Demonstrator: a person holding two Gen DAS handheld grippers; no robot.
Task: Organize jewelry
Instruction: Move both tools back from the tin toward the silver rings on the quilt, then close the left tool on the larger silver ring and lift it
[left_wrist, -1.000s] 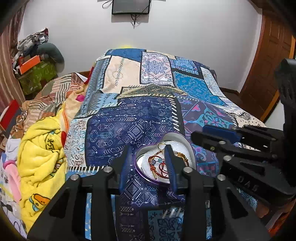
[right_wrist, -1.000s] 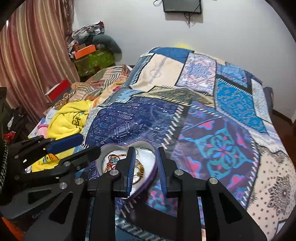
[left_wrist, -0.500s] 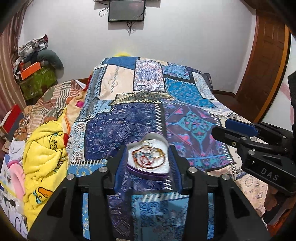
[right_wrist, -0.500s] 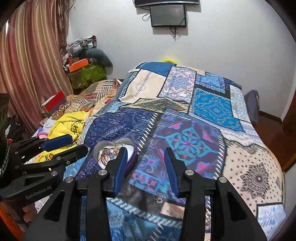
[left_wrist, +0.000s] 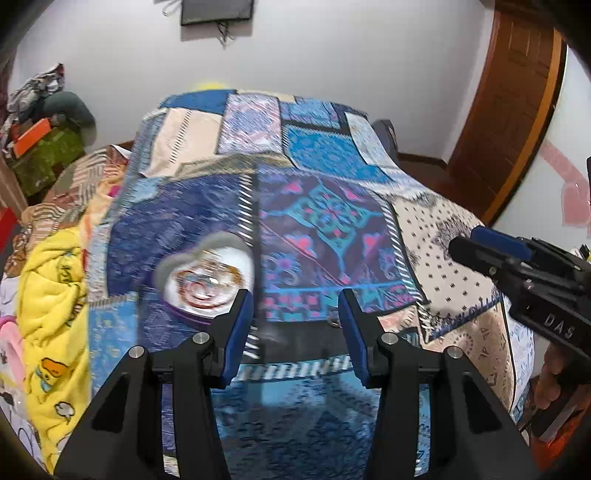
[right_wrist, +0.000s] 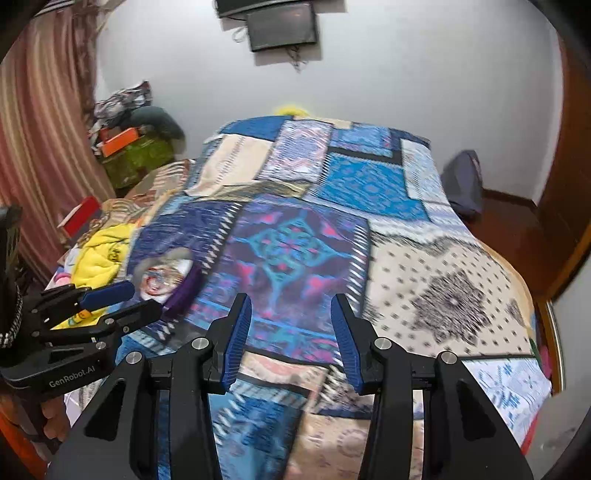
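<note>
Both frames motion-blurred, so detail is soft. L gripper (left_wrist: 295, 325): my fingers spread wide, nothing btwn them, hanging above the patchwork bedspread (left_wrist: 325, 221). R gripper (right_wrist: 291, 332): same, wide apart and empty, over the purple/teal patch.

Heart-shaped tin (left_wrist: 207, 277) sits open on the bedspread, on the dark blue patch, purple wall, white inside. Jewelry (left_wrist: 201, 286) lies coiled in it, reddish/orange strands, too blurred to count pieces. Tin is just left of my L finger tip in the L wrist view, not touching afaict. In the R wrist view the tin (right_wrist: 166, 277) is well left of my R fingers, right beside the L gripper's tips.

Yellow blanket (left_wrist: 51, 314) bunched left of the bedspread.
</note>
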